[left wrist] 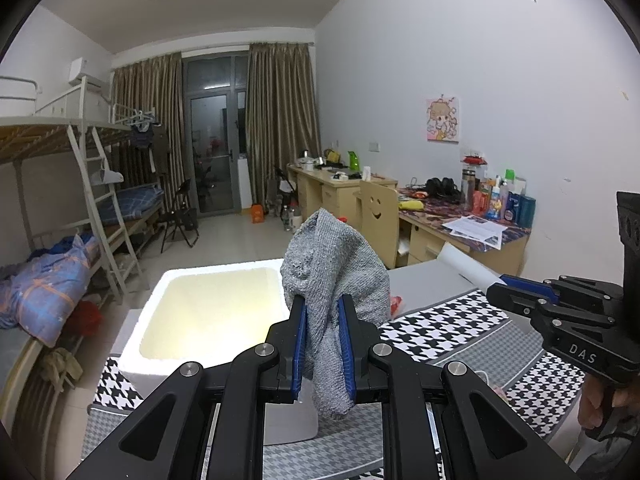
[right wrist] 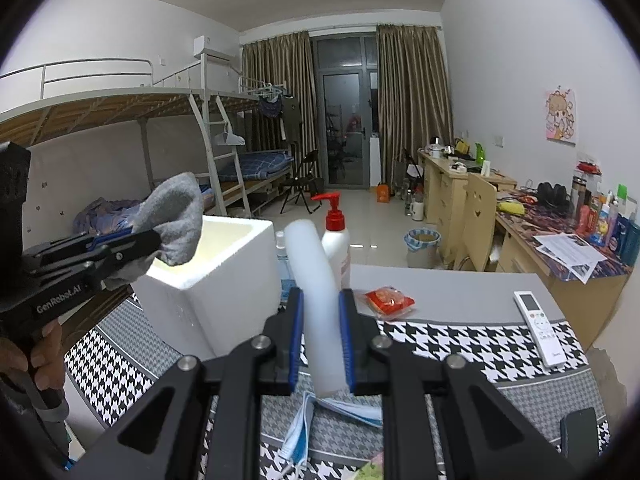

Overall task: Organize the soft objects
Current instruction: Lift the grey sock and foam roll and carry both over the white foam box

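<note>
Grey and woolly, a soft knit sock [left wrist: 334, 300] hangs squeezed between the two blue pads of the left gripper [left wrist: 323, 344]. The tongs are pinched in tight on it, with the top of the sock flopping up and the toe drooping down. It is held up in the air just beside the white foam box [left wrist: 208, 312], above the checked cloth [left wrist: 448, 332] on the table.

From the left camera you can look down into the box, and its inside looks pale yellow. The right gripper [left wrist: 516, 300] pokes in from the side there, but you only see it edge-on, with a bit of white tube near its tip.

The right camera tells you more about that one. The right gripper [right wrist: 322, 340] is closed on a white foam tube [right wrist: 318, 300], which stands up between its blue pads and leans a little to the left. The same camera shows the left gripper [right wrist: 132, 244] from the side — the grey sock sticks out of it right over the near rim of the foam box [right wrist: 224, 280].

Only the right camera shows the small things on the table: a white pump bottle with a red top [right wrist: 338, 240] behind the tube, a red packet [right wrist: 389, 300] on the grey part of the table, a white remote [right wrist: 538, 324] on the checked cloth, and a blue face mask [right wrist: 304, 432] lying under the gripper. A dark phone [right wrist: 582, 436] sits at the near right edge.
</note>
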Tool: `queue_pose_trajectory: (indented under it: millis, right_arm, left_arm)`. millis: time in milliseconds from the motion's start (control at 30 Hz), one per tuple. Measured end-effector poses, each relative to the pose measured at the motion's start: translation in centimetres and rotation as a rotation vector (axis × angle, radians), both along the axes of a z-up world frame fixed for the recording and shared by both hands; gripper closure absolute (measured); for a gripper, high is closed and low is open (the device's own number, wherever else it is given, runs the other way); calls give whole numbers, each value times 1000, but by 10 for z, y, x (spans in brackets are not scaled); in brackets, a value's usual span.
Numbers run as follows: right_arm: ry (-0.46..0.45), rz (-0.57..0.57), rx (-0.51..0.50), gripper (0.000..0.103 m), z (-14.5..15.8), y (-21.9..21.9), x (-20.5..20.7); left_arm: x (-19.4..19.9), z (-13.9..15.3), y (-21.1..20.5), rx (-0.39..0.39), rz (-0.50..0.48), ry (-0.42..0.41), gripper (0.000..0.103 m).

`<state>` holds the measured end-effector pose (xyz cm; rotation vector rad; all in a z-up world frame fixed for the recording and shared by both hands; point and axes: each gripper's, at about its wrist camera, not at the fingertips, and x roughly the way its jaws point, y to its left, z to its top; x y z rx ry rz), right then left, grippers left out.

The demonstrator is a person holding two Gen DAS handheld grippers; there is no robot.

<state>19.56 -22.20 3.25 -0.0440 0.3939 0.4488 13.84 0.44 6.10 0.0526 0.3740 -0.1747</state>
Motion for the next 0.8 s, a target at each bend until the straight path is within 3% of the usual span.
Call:
queue_pose_trajectory:
  millis: [800]
  right_arm:
    - [24, 112, 23, 82, 5, 38, 16]
  left_arm:
    - [14, 11, 26, -14, 133, -17, 86]
